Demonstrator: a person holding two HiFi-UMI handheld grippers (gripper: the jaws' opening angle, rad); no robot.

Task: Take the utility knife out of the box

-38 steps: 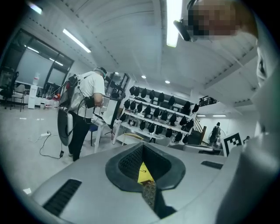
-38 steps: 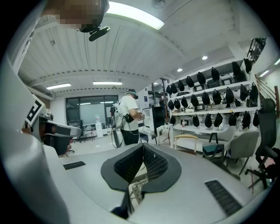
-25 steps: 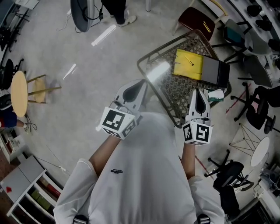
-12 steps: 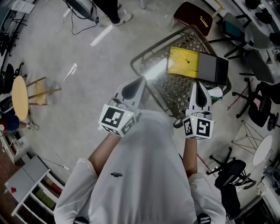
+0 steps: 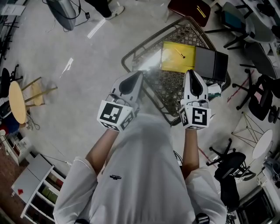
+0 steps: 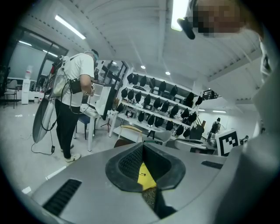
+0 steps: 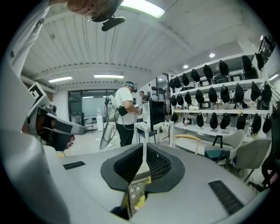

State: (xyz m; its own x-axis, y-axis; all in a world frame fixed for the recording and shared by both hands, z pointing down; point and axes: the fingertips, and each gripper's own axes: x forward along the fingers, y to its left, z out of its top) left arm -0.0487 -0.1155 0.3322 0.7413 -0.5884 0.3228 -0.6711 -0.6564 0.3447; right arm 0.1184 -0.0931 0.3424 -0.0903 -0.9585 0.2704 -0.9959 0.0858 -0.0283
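A flat yellow box point(image 5: 177, 57) lies open on a metal mesh table point(image 5: 171, 87), with a dark grey part point(image 5: 211, 64) joined to its right side. A small thin object point(image 5: 180, 54) rests on the yellow surface; I cannot tell whether it is the utility knife. My left gripper point(image 5: 139, 75) hangs over the table's near left edge, jaws shut and empty. My right gripper point(image 5: 191, 72) is over the table just short of the box, also shut on nothing. Yellow shows below the closed tips of the left gripper point(image 6: 142, 145) and of the right gripper point(image 7: 144, 144).
Office chairs point(image 5: 261, 101) crowd the right side and a dark red chair point(image 5: 188, 6) stands beyond the table. A round wooden table point(image 5: 17, 103) and a shelf unit point(image 5: 30, 183) are at the left. A person point(image 6: 74, 100) stands near racks of dark gear point(image 6: 162, 109).
Both grippers have moved forward and lower toward the mesh table. The right one now reaches over the table close to the box. Both stayed shut.
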